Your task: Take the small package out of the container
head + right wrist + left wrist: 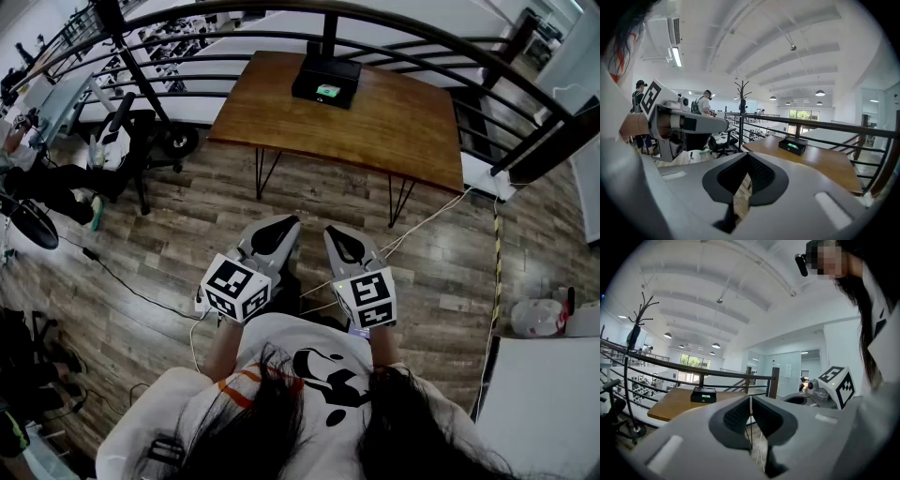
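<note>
Fingers [736, 418] on your left gripper [279, 225] and right gripper [341, 234] are closed, empty; approach the container [325, 82] at twelve o'clock and open before reaching the small package [327, 91].

Mezzanine workspace: grey-brown plank floor [187, 253]; wooden table [403, 131] on black hairpin legs, far edge against curved black railing [330, 33]. White beamed ceiling [717, 296], round pendant lamps [668, 335], bright windows [693, 361] in distance. Black coat stand [742, 93] beyond railing. White cable [431, 217] trails across floor from table's right corner.
</note>
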Demonstrator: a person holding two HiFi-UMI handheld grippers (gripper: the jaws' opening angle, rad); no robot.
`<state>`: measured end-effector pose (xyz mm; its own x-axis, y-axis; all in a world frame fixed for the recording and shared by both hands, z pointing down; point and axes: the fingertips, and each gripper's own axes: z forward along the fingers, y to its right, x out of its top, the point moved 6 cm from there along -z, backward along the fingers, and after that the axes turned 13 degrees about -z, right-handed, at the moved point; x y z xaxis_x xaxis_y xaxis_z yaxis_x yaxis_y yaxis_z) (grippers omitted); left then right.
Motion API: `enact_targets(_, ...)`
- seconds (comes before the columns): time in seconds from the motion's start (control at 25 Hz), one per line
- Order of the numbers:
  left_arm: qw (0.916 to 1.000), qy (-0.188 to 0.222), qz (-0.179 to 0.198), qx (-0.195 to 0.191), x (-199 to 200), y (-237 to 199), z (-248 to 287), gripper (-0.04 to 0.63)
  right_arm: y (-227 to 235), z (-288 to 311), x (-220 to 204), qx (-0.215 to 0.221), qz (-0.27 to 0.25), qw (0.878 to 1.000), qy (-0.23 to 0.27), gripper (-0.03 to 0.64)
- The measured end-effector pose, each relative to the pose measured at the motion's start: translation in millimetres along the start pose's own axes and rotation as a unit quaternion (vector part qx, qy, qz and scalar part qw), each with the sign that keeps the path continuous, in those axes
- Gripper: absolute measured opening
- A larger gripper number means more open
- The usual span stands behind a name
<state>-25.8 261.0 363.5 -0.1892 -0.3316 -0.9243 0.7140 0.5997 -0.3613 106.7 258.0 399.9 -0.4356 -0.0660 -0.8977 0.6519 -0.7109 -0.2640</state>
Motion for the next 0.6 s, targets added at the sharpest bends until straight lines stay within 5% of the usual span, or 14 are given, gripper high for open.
enact_targets(0.6, 1.0, -0.01, 0.001, 0.001, -2.4, -2.2, 14.4, 0.0, 11.4, 3.9, -9.5, 0.0, 0.014, 1.0, 0.004, 0.021)
